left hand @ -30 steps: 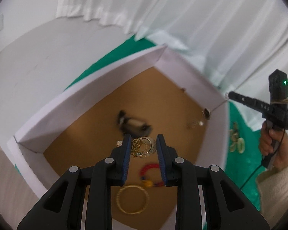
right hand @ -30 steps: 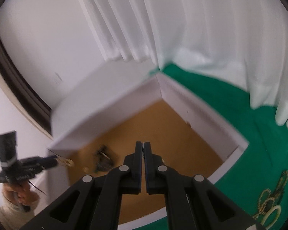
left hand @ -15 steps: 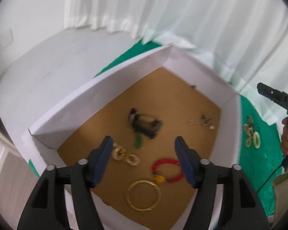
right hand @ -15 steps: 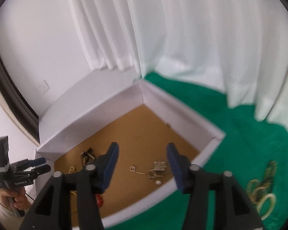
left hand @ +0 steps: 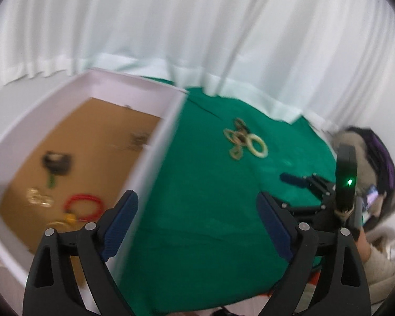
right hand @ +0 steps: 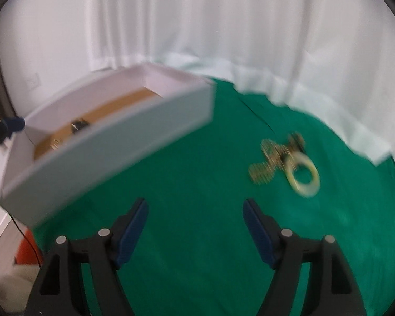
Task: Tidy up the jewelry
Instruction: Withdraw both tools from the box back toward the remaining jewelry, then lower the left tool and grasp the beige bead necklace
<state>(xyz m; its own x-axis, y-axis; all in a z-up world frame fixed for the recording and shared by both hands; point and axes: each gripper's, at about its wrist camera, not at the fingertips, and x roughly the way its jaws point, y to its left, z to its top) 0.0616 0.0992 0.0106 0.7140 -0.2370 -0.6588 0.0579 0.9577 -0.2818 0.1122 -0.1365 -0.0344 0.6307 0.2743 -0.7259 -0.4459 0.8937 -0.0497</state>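
A white box with a brown floor holds a red bracelet, a gold chain piece, a dark item and a gold bangle. The box also shows in the right wrist view. A small pile of gold jewelry with a pale ring lies on the green cloth, also in the right wrist view. My left gripper is open and empty over the cloth beside the box. My right gripper is open and empty above the cloth, left of the pile.
White curtains hang behind the table. The right gripper and the person's hand show at the right of the left wrist view. The left gripper's tip shows at the left edge of the right wrist view.
Both grippers opened and let their jewelry drop in the box. Both have since swung right, away from the box, toward the pile on the green cloth.
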